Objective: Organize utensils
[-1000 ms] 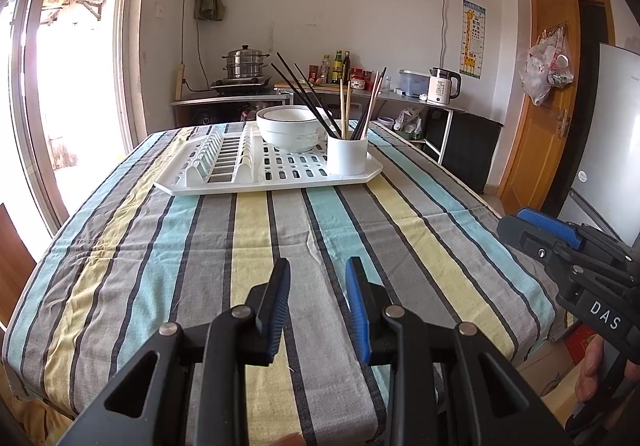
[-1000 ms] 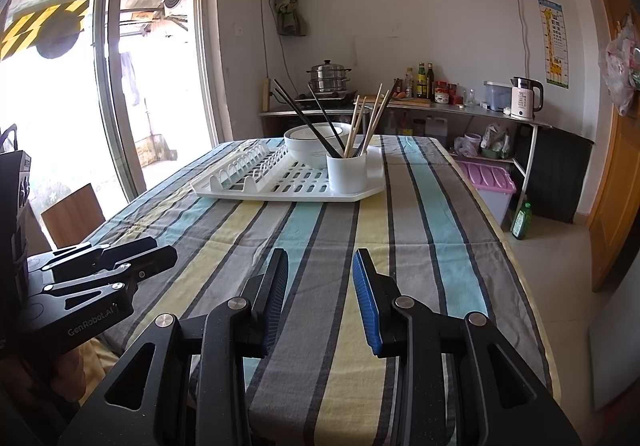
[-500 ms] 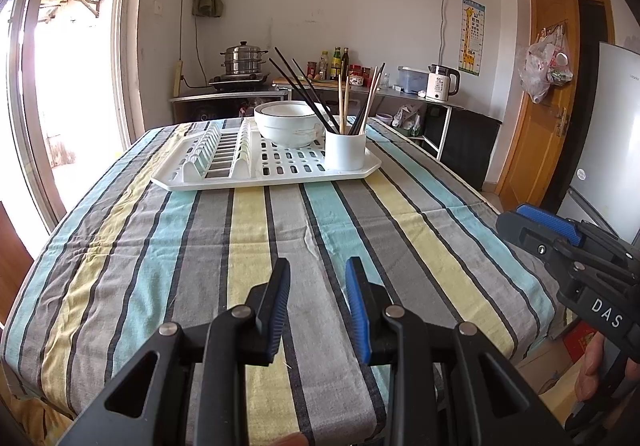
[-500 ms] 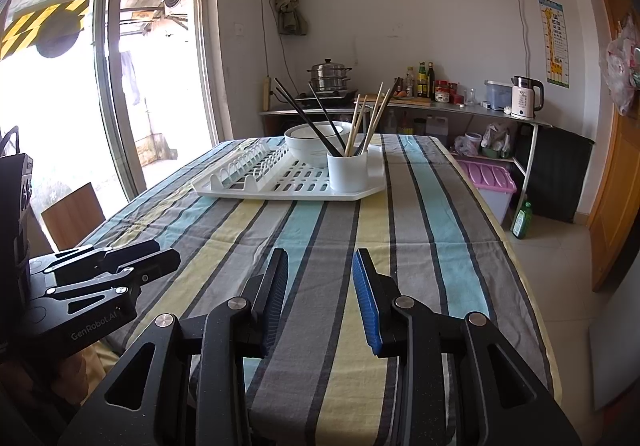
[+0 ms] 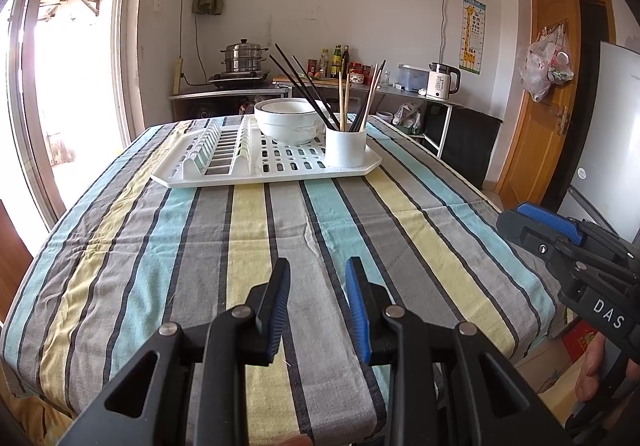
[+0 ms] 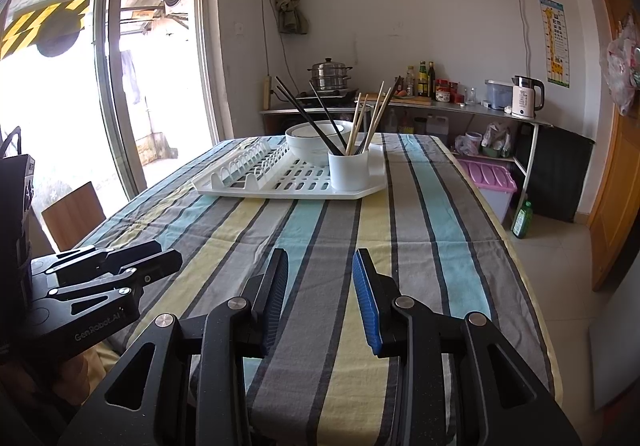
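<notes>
The long table under a striped cloth of grey, yellow and pale blue (image 5: pixel 248 246) fills both views, its near half bare. Towards the far end sits the flat white slotted plastic dish rack (image 5: pixel 264 162), and in the left wrist view it now lies a little lower and nearer than a second ago, so the left gripper has drifted slightly forward and tipped; the right wrist view is almost unchanged.

On the rack stands a white ceramic bowl with a dark rim (image 5: pixel 286 120), and just beside it, at the rack's right corner, a white cylindrical utensil cup (image 5: pixel 346 148). The black chopsticks (image 5: pixel 300 82) and the pale wooden chopsticks (image 5: pixel 342 98) all stand in that cup, the black ones leaning left over the bowl, the wooden ones upright or leaning right.

The left gripper (image 5: pixel 318 288) hangs over the near edge, fingers moderately apart and holding nothing; the right gripper (image 6: pixel 320 280) does likewise, parted a touch wider and also empty. Both are well apart from the rack.

With every visible utensil gathered in the cup, the scene fits either mixed chopsticks awaiting sorting, or a finished tidy-up with the grippers drawn back.
</notes>
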The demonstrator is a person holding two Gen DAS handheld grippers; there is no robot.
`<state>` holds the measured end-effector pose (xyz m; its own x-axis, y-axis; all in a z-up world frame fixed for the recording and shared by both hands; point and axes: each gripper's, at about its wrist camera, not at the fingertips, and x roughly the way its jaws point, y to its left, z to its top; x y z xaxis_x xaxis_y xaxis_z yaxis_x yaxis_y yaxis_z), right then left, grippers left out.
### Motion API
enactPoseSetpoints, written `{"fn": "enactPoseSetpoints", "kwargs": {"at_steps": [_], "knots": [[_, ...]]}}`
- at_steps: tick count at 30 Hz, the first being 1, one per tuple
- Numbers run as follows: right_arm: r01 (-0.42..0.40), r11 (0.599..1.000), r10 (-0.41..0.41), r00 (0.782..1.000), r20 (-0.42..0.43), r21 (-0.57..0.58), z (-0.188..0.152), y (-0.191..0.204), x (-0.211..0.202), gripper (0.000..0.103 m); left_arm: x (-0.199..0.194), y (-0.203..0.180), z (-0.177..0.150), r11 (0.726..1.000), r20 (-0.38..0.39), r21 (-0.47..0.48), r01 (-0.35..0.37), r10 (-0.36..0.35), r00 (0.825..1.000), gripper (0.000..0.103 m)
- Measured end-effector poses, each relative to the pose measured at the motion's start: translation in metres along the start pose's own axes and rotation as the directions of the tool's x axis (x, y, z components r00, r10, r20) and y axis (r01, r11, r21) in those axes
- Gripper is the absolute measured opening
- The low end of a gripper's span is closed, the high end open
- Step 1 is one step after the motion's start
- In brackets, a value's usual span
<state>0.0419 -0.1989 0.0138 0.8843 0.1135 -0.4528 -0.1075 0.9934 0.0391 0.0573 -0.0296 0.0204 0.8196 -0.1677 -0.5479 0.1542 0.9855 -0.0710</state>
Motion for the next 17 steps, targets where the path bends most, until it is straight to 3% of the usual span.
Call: {"fn": "enactPoseSetpoints", "kwargs": {"at_steps": [17], "knots": [[0.002,1.0,-0.002,1.0,-0.002,-0.002,-0.0007,0.0006,-0.0001,0.035,0.0058,0.0008,-0.0027,1.0,-0.015,0.0,-0.003,0.003,1.0,0.03]]}}
